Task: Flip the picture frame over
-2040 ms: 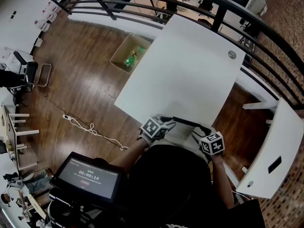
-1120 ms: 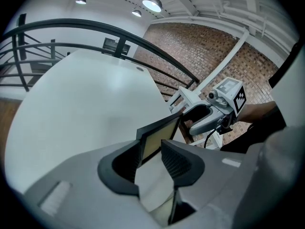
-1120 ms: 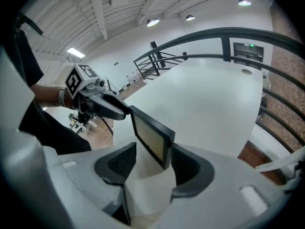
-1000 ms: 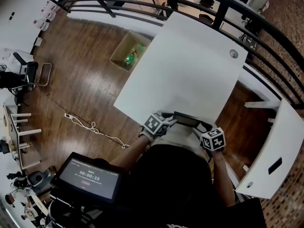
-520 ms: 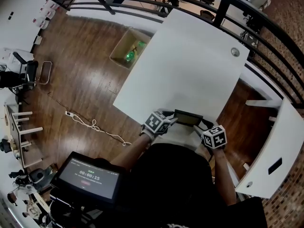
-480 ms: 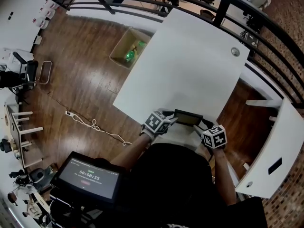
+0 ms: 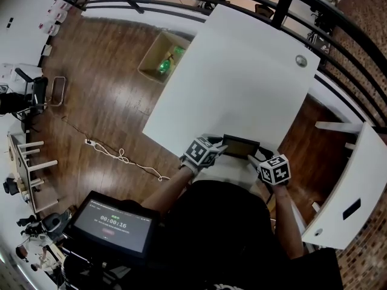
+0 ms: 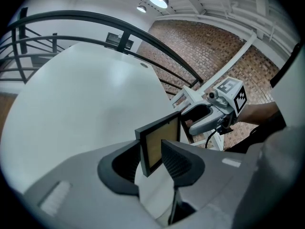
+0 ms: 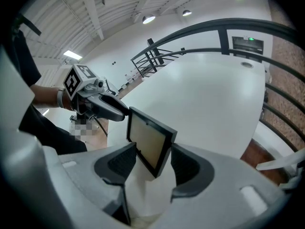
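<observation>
1. Black picture frame (image 7: 240, 145), tan panel showing, is held tilted over the near edge of the white table (image 7: 242, 71).
2. L gripper (image 7: 219, 150) pinches one end of the frame; R gripper (image 7: 257, 161) pinches the opp. end. Pads bear on the rim both sides.
3. Step in hand, prob.: turning the frame about its long axis. Roll both wrists together at the same rate; keep grip even so the frame won't twist or slip.
4. Keep the lower edge off the table until ready to lay flat.

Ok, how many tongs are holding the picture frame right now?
2: the left tongs grip the picture frame at its left end, the right tongs at its right end. None hidden.
</observation>
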`<state>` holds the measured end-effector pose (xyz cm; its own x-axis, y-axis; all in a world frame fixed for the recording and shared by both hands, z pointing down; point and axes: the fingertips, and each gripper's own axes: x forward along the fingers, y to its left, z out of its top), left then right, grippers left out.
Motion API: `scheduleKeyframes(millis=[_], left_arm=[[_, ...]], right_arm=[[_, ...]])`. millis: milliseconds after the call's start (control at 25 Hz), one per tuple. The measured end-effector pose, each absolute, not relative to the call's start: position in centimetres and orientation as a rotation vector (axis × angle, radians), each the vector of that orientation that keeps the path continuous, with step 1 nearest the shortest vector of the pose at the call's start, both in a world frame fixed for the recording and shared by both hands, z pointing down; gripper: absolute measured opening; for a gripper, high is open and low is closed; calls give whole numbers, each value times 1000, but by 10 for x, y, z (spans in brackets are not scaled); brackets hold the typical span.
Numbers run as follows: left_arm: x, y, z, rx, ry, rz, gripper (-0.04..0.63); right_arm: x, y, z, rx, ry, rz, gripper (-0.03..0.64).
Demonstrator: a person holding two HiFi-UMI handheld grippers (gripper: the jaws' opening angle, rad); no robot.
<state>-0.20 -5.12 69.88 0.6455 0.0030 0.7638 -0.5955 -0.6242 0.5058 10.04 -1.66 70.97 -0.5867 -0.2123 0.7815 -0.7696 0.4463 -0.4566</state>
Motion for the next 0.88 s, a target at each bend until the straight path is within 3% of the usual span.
scheduleKeyframes(millis=[880], left_arm=[[5,-55,709,1976,-416,981,138]], right_arm=[[108,-40,720,839,-2008,1147,225]])
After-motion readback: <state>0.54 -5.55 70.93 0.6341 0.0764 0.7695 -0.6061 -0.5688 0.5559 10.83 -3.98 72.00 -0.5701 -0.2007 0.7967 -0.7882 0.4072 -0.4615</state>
